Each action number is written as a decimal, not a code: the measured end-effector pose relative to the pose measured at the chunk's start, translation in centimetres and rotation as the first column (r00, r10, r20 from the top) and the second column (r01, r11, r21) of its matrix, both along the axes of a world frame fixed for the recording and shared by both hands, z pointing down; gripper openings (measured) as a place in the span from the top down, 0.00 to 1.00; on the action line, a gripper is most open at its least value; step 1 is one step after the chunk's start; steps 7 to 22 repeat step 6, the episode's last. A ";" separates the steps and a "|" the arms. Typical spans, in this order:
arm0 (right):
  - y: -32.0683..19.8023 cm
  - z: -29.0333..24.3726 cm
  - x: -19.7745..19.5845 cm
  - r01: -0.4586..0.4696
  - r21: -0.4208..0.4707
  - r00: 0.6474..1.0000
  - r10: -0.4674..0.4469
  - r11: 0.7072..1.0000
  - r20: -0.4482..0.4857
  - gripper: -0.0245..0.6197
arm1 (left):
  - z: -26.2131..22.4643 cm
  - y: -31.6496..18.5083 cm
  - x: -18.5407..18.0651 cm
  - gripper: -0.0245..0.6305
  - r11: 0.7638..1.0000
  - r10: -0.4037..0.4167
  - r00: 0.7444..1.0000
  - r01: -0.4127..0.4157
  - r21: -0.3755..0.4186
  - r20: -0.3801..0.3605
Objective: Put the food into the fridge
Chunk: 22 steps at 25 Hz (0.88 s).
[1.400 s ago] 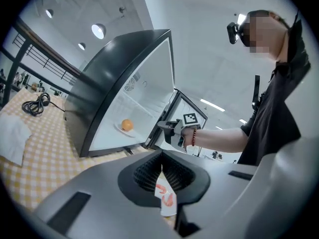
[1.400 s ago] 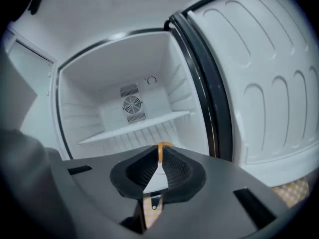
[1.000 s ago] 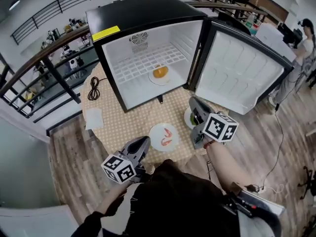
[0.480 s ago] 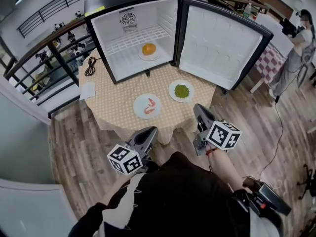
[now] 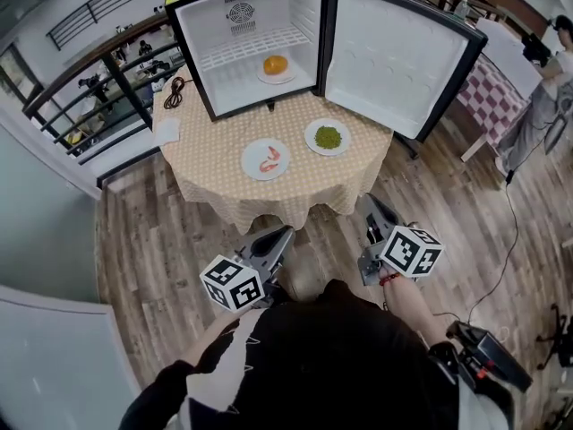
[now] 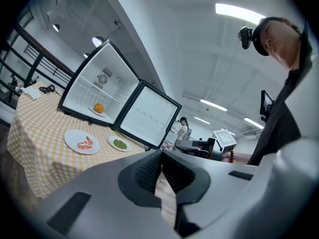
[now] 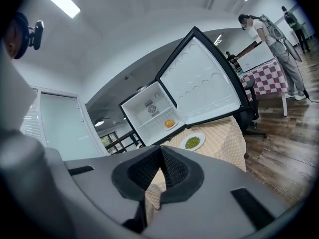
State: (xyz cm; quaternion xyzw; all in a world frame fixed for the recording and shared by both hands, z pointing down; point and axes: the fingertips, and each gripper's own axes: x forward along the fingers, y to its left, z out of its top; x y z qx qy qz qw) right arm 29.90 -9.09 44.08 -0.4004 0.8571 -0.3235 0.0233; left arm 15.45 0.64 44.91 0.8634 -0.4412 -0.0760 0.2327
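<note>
Two foods on checkered table (image 5: 210, 173): pink shrimp (image 5: 271, 159), green peas (image 5: 328, 137); left tongs (image 5: 286, 231) and right tongs (image 5: 369, 199) tight together, empty.

The head camera sits high and looks steeply down from well back. The tabletop (image 5: 206, 173) and open fridge (image 5: 295, 25) lie far off at the top of its frame. The camera on the left claw (image 6: 160, 156) looks level along its closed jaws from low down, with the tabletop off to the left. The camera on the right claw (image 7: 160, 151) sits equally low and faces the tabletop more squarely. All three views share the fridge and tabletop.
</note>
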 end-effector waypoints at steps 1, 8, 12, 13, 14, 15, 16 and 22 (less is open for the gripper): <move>0.3 0.1 0.1 0.006 0.003 1.000 -0.006 1.000 -0.001 0.94 | 0.1 0.3 0.3 0.94 1.000 -0.001 1.000 0.001 0.001 0.002; 1.7 0.6 0.9 0.019 0.014 1.000 -0.018 1.000 -0.009 0.94 | 0.9 2.1 1.3 0.94 1.000 -0.006 1.000 0.006 0.003 0.005; 1.7 0.6 0.9 0.019 0.014 1.000 -0.018 1.000 -0.009 0.94 | 0.9 2.1 1.3 0.94 1.000 -0.006 1.000 0.006 0.003 0.005; 1.7 0.6 0.9 0.019 0.014 1.000 -0.018 1.000 -0.009 0.94 | 0.9 2.1 1.3 0.94 1.000 -0.006 1.000 0.006 0.003 0.005; 1.7 0.6 0.9 0.019 0.014 1.000 -0.018 1.000 -0.009 0.94 | 0.9 2.1 1.3 0.94 1.000 -0.006 1.000 0.006 0.003 0.005; 1.7 0.6 0.9 0.019 0.014 1.000 -0.018 1.000 -0.009 0.94 | 0.9 2.1 1.3 0.94 1.000 -0.006 1.000 0.006 0.003 0.005; 1.7 0.6 0.9 0.019 0.014 1.000 -0.018 1.000 -0.009 0.94 | 0.9 2.1 1.3 0.94 1.000 -0.006 1.000 0.006 0.003 0.005; 1.7 0.6 0.9 0.019 0.014 1.000 -0.018 1.000 -0.009 0.94 | 0.9 2.1 1.3 0.94 1.000 -0.006 1.000 0.006 0.003 0.005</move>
